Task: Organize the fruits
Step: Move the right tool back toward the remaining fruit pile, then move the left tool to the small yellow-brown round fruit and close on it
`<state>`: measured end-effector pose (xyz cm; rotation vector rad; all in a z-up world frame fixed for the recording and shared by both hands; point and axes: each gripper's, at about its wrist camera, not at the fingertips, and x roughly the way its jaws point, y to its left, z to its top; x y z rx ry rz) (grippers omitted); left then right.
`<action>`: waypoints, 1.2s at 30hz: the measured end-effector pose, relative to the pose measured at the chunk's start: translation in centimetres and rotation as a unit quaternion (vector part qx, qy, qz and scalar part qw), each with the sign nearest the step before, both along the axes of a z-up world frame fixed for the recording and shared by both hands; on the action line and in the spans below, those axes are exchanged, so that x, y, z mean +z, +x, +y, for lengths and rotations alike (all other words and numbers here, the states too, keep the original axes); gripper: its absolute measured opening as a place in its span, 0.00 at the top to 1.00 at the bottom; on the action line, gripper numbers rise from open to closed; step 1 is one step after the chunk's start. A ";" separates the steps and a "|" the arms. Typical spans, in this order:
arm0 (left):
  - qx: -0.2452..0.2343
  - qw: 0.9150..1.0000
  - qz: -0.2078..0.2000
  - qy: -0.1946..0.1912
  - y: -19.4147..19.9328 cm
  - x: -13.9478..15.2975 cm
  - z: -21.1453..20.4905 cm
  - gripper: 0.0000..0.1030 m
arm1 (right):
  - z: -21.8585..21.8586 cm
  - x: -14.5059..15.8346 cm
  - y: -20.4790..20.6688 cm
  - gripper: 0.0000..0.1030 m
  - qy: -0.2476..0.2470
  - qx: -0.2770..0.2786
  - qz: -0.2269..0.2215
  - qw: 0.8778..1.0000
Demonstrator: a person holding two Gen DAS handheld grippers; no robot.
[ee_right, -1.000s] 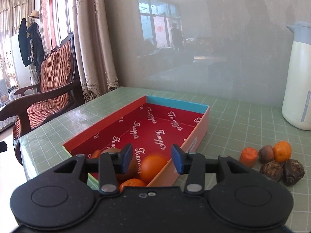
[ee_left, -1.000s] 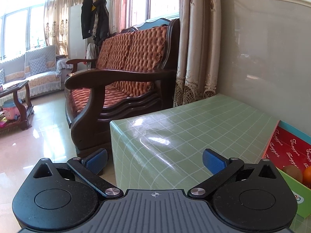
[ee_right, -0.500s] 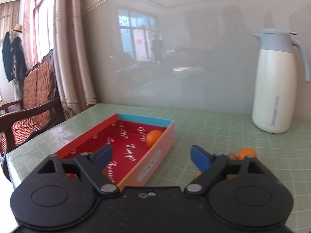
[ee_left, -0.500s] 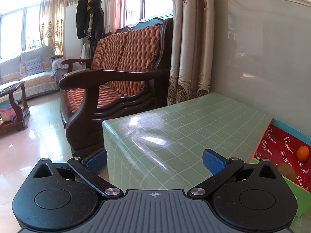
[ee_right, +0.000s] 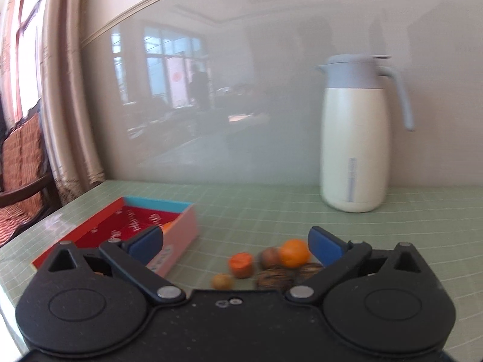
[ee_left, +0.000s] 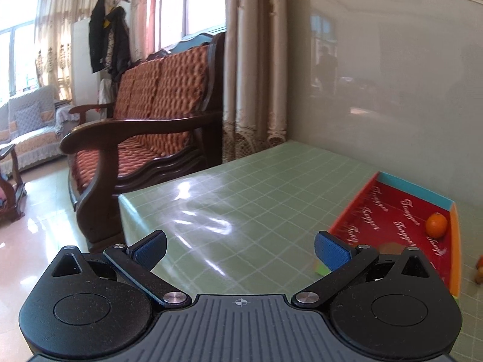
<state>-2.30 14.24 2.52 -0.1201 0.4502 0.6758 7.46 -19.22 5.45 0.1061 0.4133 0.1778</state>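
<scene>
Above the loose fruit, right gripper, jaws just opened wide, empty.

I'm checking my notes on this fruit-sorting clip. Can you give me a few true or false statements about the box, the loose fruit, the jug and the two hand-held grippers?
1. An orange fruit lies inside the red-lined box. True.
2. The right hand-held gripper is clamped on a fruit. False: its jaws have just been opening and nothing is between them.
3. The white jug stands inside the box. False: it stands on the green table, apart from the box.
4. Loose fruits lie on the table beside the box. True.
5. The left hand-held gripper is open and empty. True.
</scene>
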 end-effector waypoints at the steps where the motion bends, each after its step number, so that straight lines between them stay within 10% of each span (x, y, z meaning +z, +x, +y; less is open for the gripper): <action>1: -0.008 1.000 0.000 0.003 0.2 0.0 -0.7 0.00 | -0.7 0.1 0.0 0.00 0.002 -0.009 0.000 1.000; 22: -0.181 0.982 -0.015 0.060 4.0 -0.1 -14.0 0.00 | -14.8 0.1 -3.3 0.00 0.042 -0.166 -0.004 0.985; 36: -0.287 0.956 0.013 0.068 6.6 -1.3 -20.8 0.00 | -19.9 -0.8 -5.0 0.00 -0.003 -0.307 -0.011 0.952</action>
